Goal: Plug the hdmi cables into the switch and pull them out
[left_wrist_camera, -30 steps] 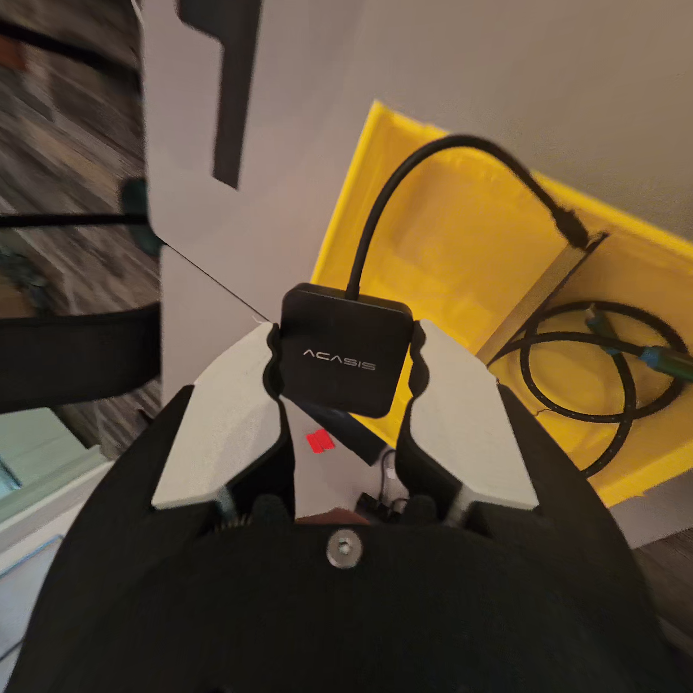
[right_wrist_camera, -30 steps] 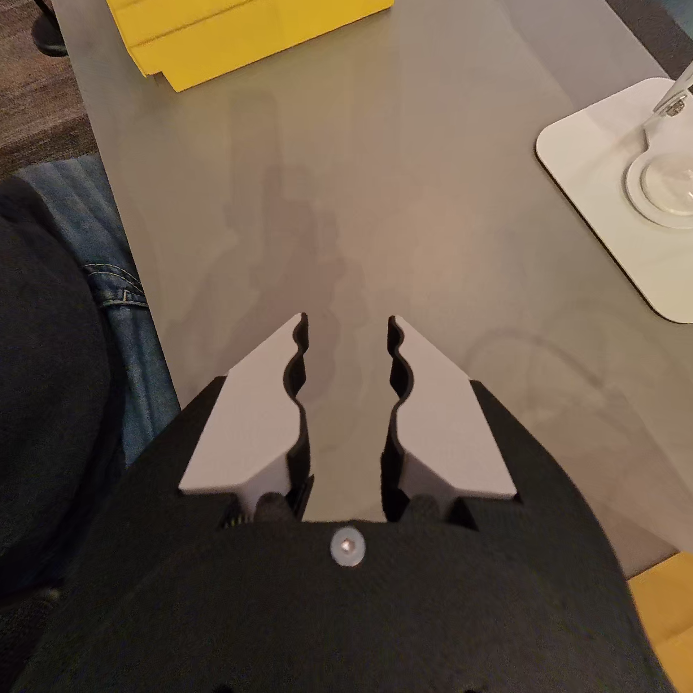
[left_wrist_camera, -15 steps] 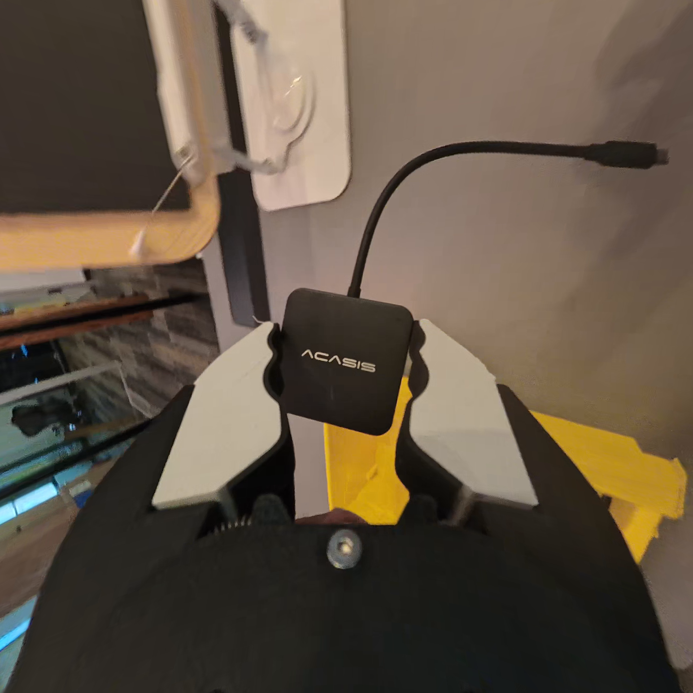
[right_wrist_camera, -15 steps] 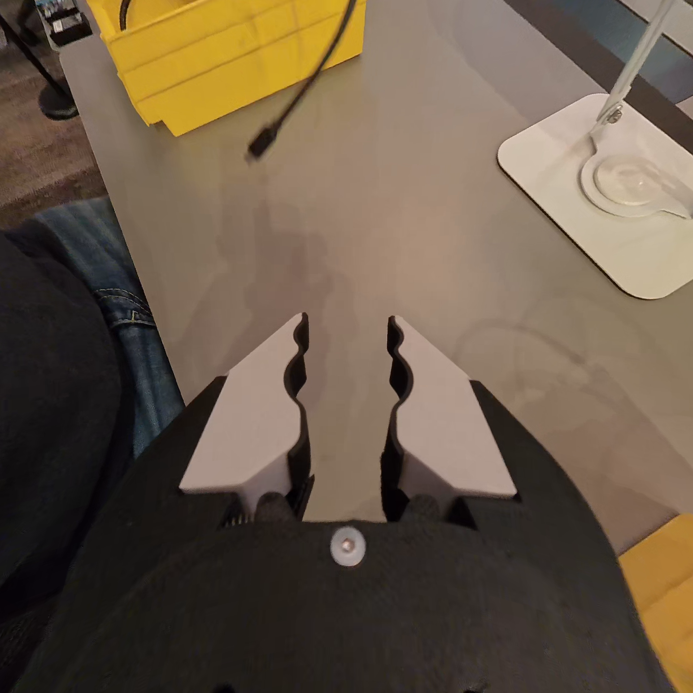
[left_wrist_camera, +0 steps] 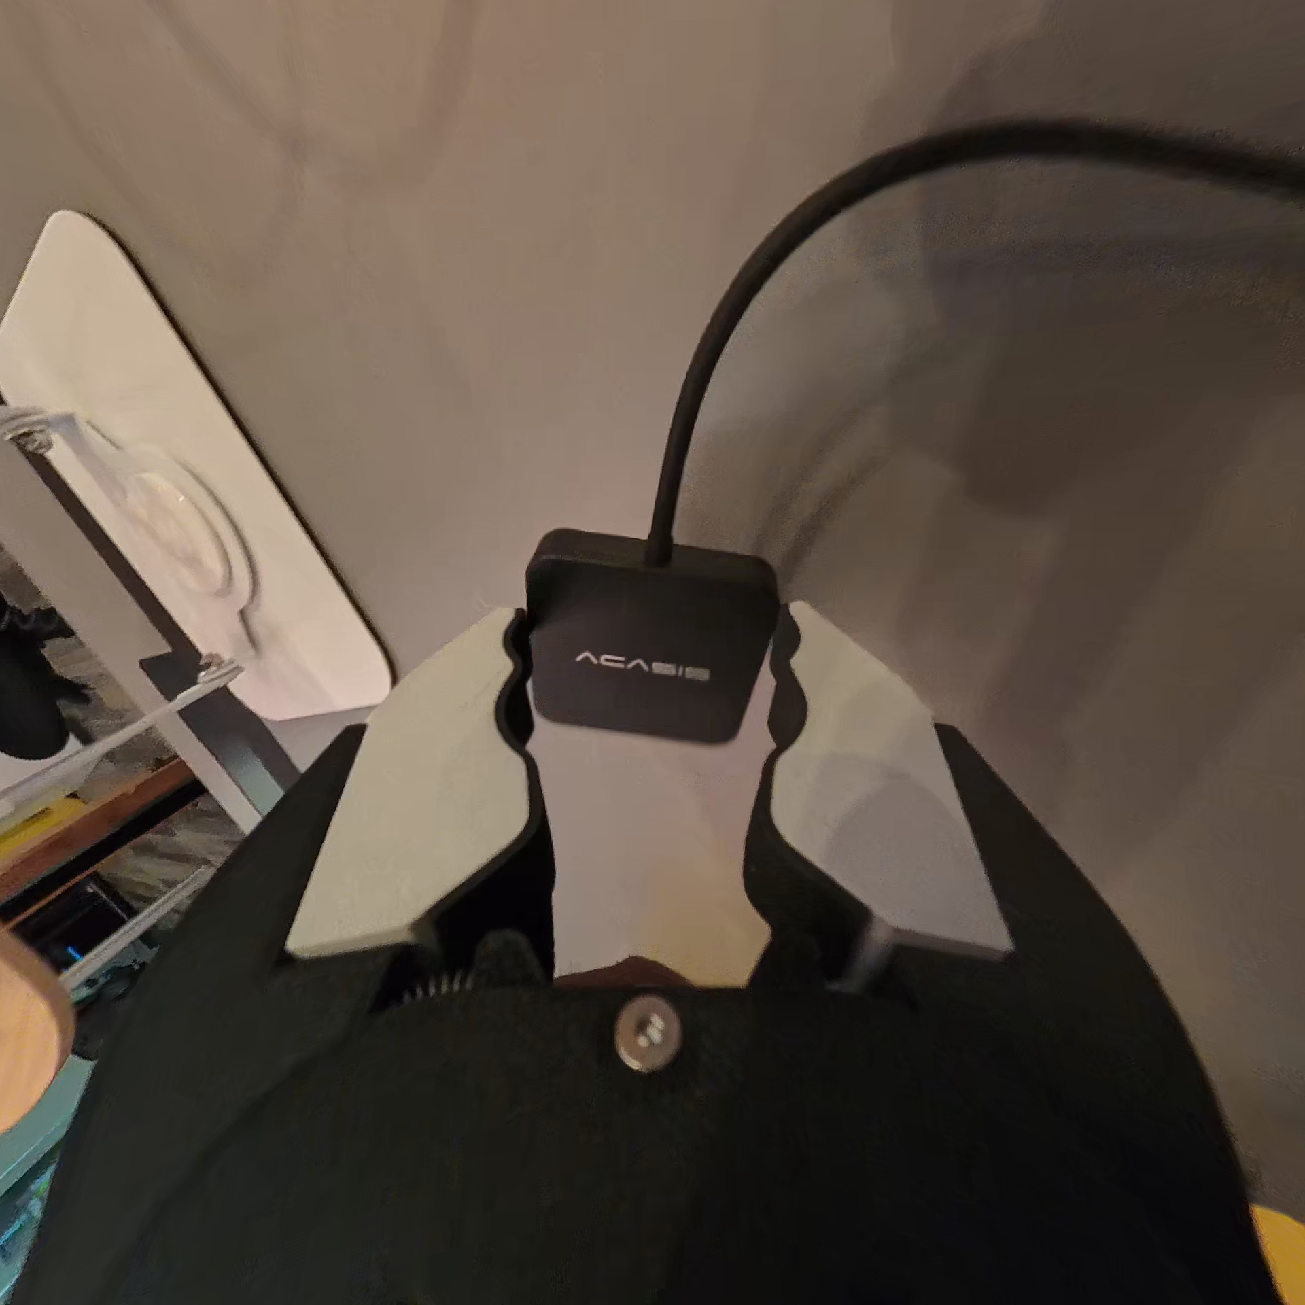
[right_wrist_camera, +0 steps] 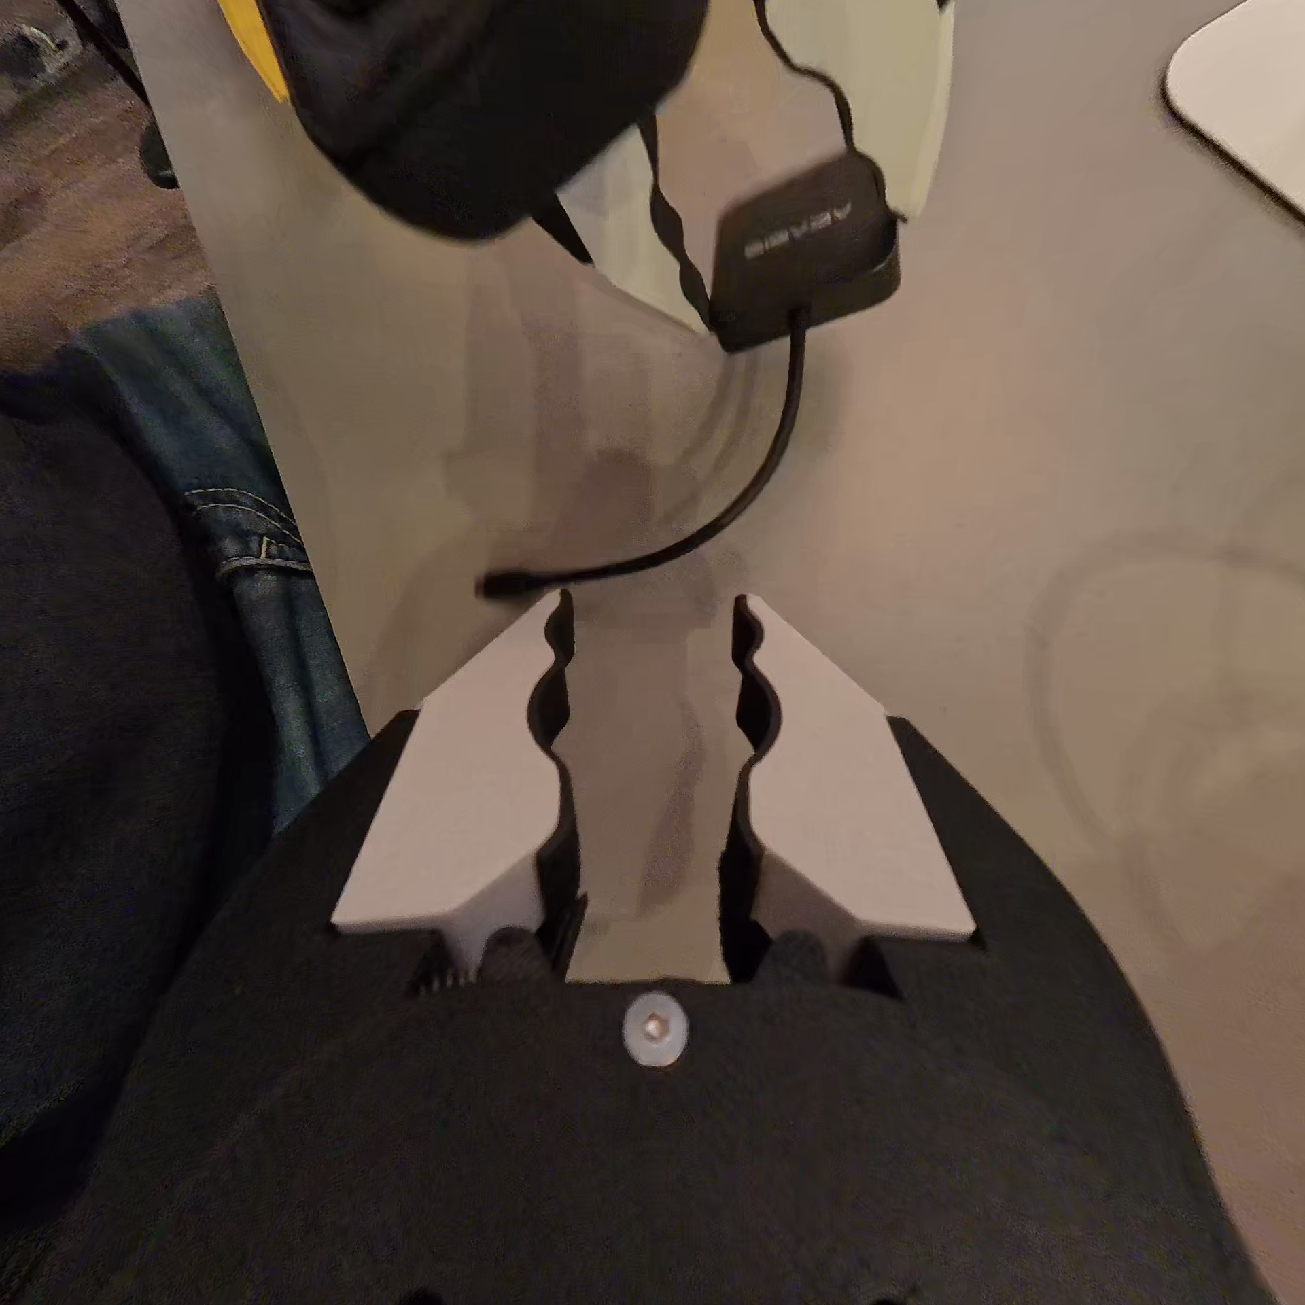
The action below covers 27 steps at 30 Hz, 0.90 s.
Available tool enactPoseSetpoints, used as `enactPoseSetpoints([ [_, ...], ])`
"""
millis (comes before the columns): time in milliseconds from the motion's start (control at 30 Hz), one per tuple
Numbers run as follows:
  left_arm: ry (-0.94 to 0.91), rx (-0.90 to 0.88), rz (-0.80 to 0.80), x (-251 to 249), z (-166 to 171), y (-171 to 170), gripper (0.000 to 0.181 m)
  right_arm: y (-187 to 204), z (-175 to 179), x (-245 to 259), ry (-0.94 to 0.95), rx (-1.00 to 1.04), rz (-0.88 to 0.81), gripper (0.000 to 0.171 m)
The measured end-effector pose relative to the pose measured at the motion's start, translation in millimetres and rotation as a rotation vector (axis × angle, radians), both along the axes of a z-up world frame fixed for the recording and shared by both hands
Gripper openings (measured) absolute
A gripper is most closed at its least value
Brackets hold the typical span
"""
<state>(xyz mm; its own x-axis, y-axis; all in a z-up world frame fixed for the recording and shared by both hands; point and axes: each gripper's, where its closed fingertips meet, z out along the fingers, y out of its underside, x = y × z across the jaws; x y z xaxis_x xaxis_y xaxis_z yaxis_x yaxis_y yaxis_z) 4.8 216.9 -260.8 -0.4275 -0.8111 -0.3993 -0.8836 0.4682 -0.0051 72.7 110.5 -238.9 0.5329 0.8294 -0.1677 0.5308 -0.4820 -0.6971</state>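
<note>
grey desk (left_wrist_camera: 706, 247) under both rigs, white stand base (left_wrist_camera: 176, 494) off to the switch's left. left gripper (left_wrist_camera: 650, 635) clamped on the flat sides of the black switch (left_wrist_camera: 646, 650), which is held above the desk. its short pigtail cable (right_wrist_camera: 763, 487) droops toward the right gripper (right_wrist_camera: 650, 607), jaws apart, empty. switch looks light, rigid, slick; grip its side edges, leaving ports clear. hdmi cables not visible

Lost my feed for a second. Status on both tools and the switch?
Left tool shut on the switch, held over the grey table. Right tool open, empty. Switch's short cable hangs loose, plug end just ahead of right tool. Nothing blocking.
</note>
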Motion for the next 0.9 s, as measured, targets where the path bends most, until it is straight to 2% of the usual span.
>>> enactPoseSetpoints([
  [200, 0.006, 0.031, -0.008, 4, -14, -1, 0.060, 1, 1, 1, 0.030, -0.010, -0.004, 0.044],
  [433, -0.147, 0.053, 0.160, -34, 40, 18, 0.060, 6, 1, 7, 0.049, -0.009, -0.021, 0.044],
  [567, -0.229, 0.083, 0.301, -88, 75, 26, 0.059, 9, 0, 6, 0.046, -0.008, -0.017, 0.045],
  [700, -0.273, 0.112, 0.489, -168, 99, 31, 0.058, 11, -3, 3, 0.038, -0.006, -0.005, 0.046],
  [800, -0.264, 0.116, 0.633, -235, 104, 26, 0.059, 13, -5, 1, 0.038, -0.012, 0.004, 0.046],
  [900, -0.202, 0.063, 0.781, -295, 92, 12, 0.060, 13, -6, -3, 0.047, -0.019, 0.012, 0.046],
])
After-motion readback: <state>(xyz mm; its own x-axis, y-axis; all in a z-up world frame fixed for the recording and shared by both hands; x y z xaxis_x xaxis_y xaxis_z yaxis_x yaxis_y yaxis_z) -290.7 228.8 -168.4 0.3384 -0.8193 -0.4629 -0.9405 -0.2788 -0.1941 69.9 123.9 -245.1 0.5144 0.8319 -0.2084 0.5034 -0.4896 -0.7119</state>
